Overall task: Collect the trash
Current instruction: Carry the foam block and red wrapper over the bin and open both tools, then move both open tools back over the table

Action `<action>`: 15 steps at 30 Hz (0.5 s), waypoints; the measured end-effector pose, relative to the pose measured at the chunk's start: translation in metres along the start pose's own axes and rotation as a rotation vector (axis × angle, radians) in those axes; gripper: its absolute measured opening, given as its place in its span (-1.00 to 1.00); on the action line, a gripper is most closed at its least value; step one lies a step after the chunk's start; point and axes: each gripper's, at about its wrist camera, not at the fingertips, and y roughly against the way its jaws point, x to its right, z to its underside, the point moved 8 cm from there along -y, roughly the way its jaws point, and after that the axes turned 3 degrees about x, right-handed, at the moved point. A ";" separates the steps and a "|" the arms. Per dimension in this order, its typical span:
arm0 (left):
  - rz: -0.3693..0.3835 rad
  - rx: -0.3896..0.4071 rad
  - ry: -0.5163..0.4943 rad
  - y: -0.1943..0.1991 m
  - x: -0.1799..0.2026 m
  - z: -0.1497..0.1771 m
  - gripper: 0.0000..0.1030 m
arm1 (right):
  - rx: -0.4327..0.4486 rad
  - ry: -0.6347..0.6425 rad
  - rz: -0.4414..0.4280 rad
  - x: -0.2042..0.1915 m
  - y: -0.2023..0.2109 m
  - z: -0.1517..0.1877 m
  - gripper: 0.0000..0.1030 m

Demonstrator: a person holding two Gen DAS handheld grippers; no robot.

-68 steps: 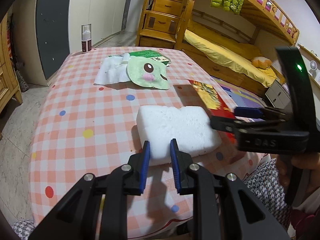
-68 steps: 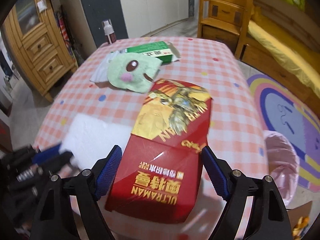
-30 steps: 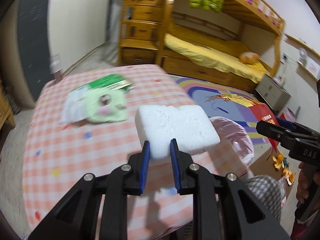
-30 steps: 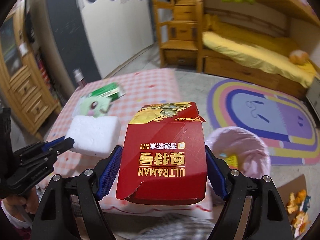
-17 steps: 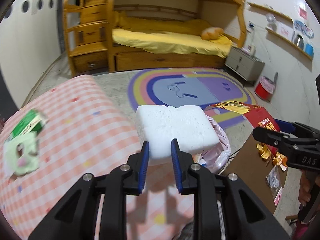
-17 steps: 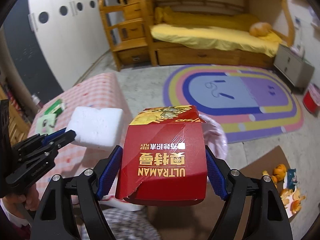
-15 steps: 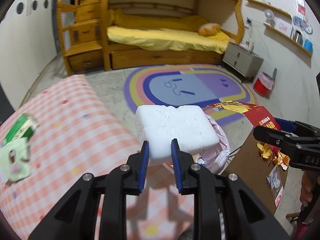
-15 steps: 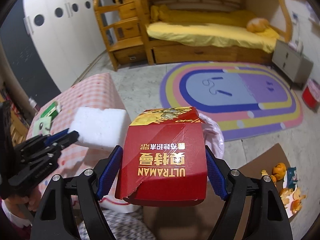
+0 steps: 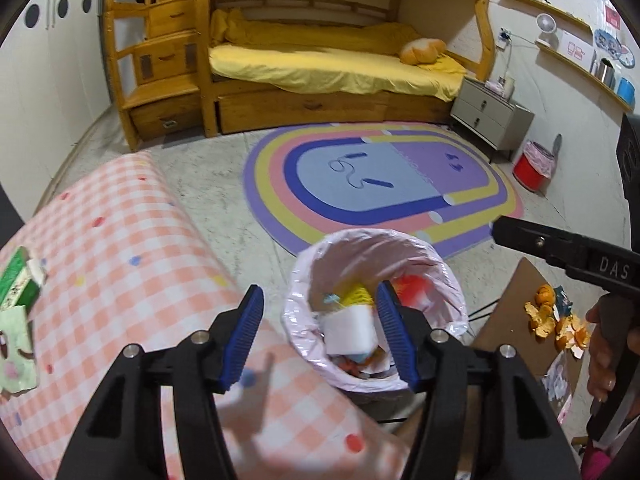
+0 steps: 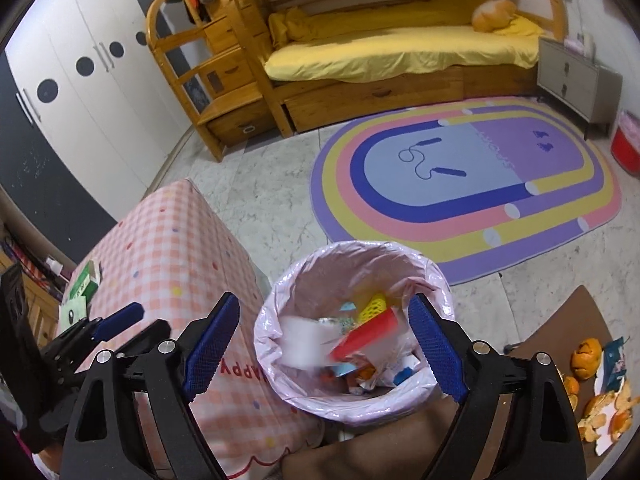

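I hold both grippers over the bin (image 10: 352, 404) at six o'clock to drop trash: left gripper (image 9: 318, 336) and right gripper (image 10: 324, 348) opening, nothing gripped.

A rainbow-striped oval rug (image 9: 380, 188) lay before the yellow-sheeted bunk bed (image 9: 332, 64); a grey nightstand (image 9: 490, 118), perhaps two-drawered, stood beside it.

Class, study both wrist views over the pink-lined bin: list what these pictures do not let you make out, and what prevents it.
- Foam block and red box, right wrist view: motion-blurred, so whether they have landed is unclear.
- Bin bottom, both views: buried under rubbish.
- Green packet, left wrist view: cut off by the edge, print unreadable.
- Right tongs, left wrist view: only one arm shows.
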 end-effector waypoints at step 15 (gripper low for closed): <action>-0.199 0.074 0.135 0.110 -0.099 0.056 0.36 | 0.055 0.176 -0.100 -0.103 0.059 0.036 0.39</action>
